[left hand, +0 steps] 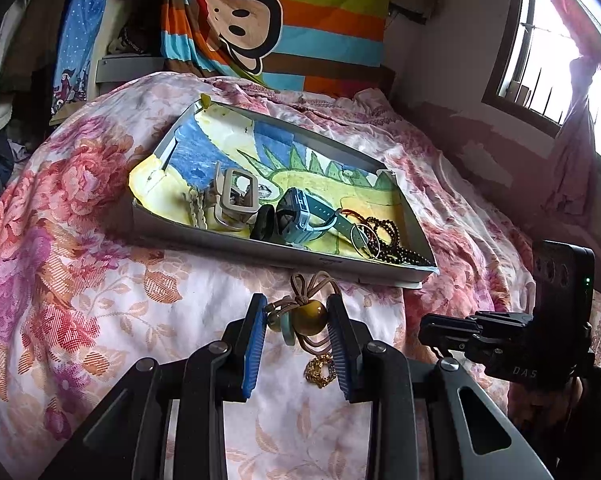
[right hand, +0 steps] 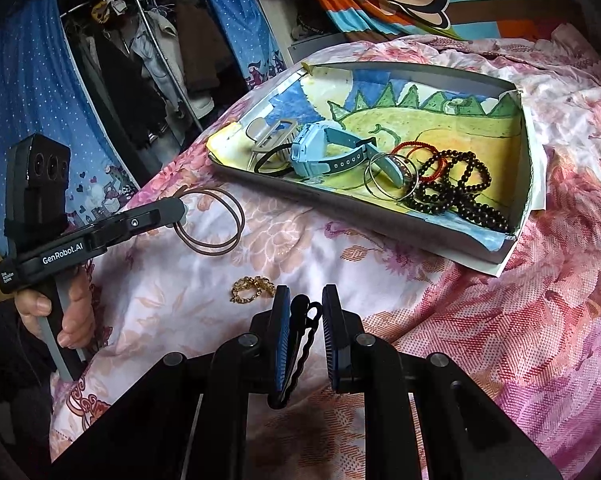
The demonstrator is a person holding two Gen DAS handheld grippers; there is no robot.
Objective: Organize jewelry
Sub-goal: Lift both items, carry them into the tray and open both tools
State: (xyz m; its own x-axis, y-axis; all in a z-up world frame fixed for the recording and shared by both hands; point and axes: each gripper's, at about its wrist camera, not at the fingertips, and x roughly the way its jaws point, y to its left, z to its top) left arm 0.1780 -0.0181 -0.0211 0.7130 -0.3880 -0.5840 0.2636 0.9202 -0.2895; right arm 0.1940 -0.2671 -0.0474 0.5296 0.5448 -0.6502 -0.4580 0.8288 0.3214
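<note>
Black left gripper (right hand: 180, 210) marked "GenRobot.AI" in white, grey handle in bare hand (right hand: 66, 312). Right gripper (right hand: 305, 300): blue ribbed pads, silver pivot screws.

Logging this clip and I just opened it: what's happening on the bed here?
A person is sorting jewelry into a shallow box on a floral bedspread. The left gripper brackets a brown hair tie with a yellow bead, jaws not closed. The right gripper straddles a black hair clip. A gold chain lies loose. Watches and bead bracelets are already boxed.
</note>
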